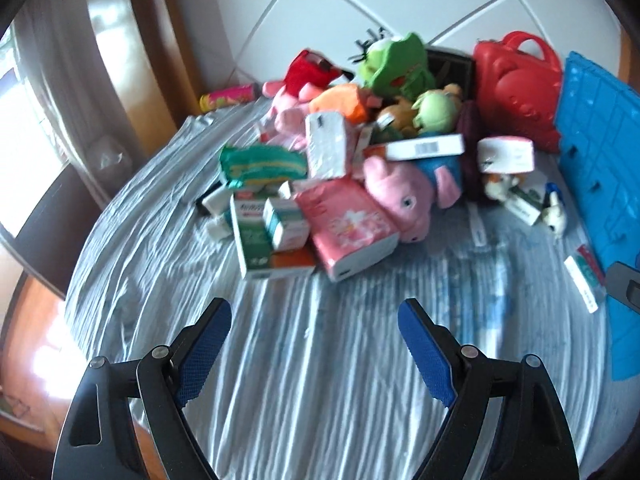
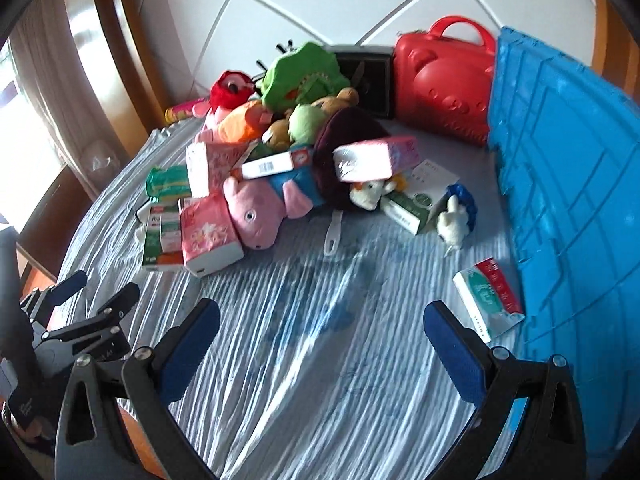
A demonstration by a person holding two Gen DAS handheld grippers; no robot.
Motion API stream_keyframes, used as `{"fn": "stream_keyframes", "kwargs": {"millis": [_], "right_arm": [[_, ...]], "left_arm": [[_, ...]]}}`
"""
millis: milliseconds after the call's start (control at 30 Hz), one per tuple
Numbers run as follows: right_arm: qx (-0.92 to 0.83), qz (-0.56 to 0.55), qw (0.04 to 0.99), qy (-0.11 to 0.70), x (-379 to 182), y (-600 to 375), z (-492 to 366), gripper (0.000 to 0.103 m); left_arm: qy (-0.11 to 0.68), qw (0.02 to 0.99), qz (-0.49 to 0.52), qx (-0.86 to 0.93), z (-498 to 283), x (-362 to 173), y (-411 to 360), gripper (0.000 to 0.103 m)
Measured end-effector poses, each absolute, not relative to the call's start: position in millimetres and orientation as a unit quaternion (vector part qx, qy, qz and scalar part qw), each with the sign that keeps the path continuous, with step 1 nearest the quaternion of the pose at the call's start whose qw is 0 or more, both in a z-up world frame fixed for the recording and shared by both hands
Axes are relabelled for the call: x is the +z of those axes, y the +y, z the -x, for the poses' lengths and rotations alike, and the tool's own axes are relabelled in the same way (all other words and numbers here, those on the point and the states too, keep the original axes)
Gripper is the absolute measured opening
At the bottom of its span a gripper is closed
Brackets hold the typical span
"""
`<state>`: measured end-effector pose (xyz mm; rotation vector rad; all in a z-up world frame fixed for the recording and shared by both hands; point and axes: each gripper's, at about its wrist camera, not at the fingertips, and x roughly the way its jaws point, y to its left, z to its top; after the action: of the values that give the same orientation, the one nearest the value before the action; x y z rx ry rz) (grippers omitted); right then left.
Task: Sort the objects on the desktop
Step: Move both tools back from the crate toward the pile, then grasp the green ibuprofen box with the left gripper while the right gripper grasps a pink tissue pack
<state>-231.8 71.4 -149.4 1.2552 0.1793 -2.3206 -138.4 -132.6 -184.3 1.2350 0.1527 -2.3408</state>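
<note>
A heap of plush toys and small boxes lies on a table with a striped grey-blue cloth [image 1: 320,360]. It holds a pink pig plush [image 1: 400,196] [image 2: 256,216], a pink tissue pack [image 1: 348,228] [image 2: 208,236], a green plush [image 1: 396,64] [image 2: 304,76], a red plush [image 1: 312,70] and medicine boxes [image 1: 264,232]. My left gripper [image 1: 316,312] is open and empty, above the cloth in front of the heap; it also shows in the right wrist view [image 2: 106,284]. My right gripper [image 2: 322,310] is open and empty, near a white-green box [image 2: 488,300].
A blue plastic crate [image 2: 568,184] [image 1: 600,160] stands at the right. A red carry case [image 2: 440,80] [image 1: 516,84] and a black box [image 2: 372,80] stand at the back. Small white plush toys [image 2: 452,220] lie near the crate. A wooden frame [image 1: 152,48] is at left.
</note>
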Motion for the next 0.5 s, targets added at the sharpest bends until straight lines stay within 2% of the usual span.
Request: {"fn": "stream_keyframes", "kwargs": {"millis": [233, 500], "right_arm": [[-0.803, -0.515, 0.288, 0.086, -218, 15, 231, 0.103], [-0.799, -0.521, 0.283, 0.098, -244, -63, 250, 0.103]], "left_arm": [[0.076, 0.278, -0.491, -0.822, 117, -226, -182, 0.086], [0.077, 0.252, -0.496, -0.827, 154, -239, -248, 0.086]]}}
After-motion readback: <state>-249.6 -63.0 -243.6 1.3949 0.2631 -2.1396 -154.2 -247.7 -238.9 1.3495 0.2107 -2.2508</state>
